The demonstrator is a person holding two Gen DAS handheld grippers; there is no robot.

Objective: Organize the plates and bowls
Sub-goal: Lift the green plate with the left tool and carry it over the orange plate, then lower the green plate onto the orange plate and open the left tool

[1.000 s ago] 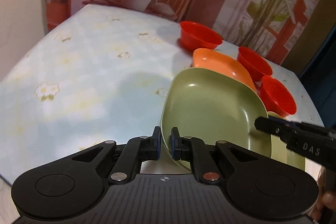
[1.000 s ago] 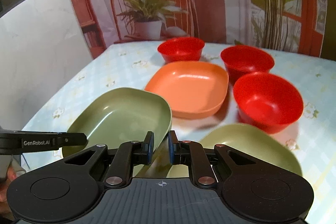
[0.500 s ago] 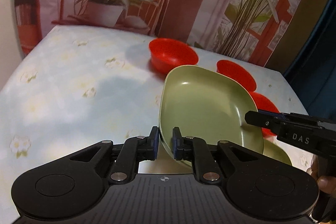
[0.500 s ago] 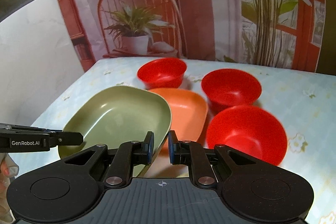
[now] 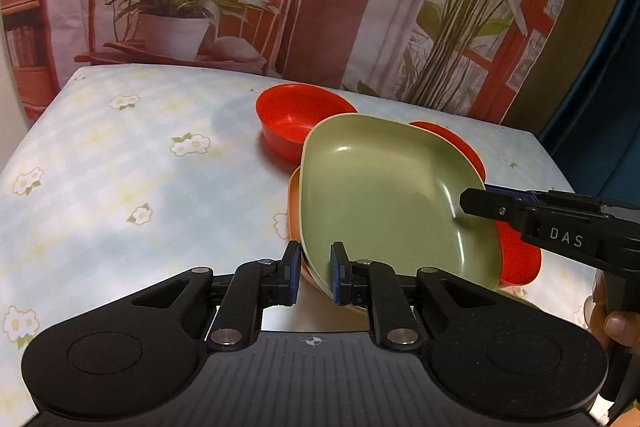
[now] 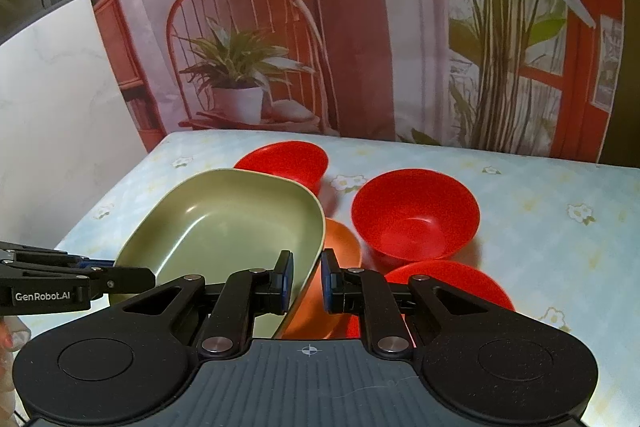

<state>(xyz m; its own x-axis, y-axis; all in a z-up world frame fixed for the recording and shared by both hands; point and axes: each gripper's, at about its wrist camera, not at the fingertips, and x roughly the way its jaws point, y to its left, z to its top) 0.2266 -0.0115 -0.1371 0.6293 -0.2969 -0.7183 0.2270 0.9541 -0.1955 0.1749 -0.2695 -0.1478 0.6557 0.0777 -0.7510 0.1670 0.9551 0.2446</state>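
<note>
A green square plate (image 5: 384,195) hangs tilted over the orange plate (image 5: 294,203), which shows only as a sliver under its left edge. My left gripper (image 5: 314,275) is shut on the green plate's near rim. My right gripper (image 5: 560,227) reaches in from the right and pinches the plate's right rim. In the right wrist view the green plate (image 6: 224,227) sits left of centre, with my right gripper (image 6: 306,279) shut on its right rim. My left gripper (image 6: 80,283) holds its left edge. Part of the orange plate (image 6: 340,239) shows beneath.
Three red bowls stand around the plates: one at the back (image 6: 288,159), one to the right (image 6: 416,219), one nearer (image 6: 452,283). The floral tablecloth (image 5: 120,167) stretches bare to the left. A printed backdrop stands behind the table's far edge.
Both grippers have carried the green plate across the table and slightly up. It now hangs over the orange plate and hides most of it, and the second green plate has dropped out of view.
</note>
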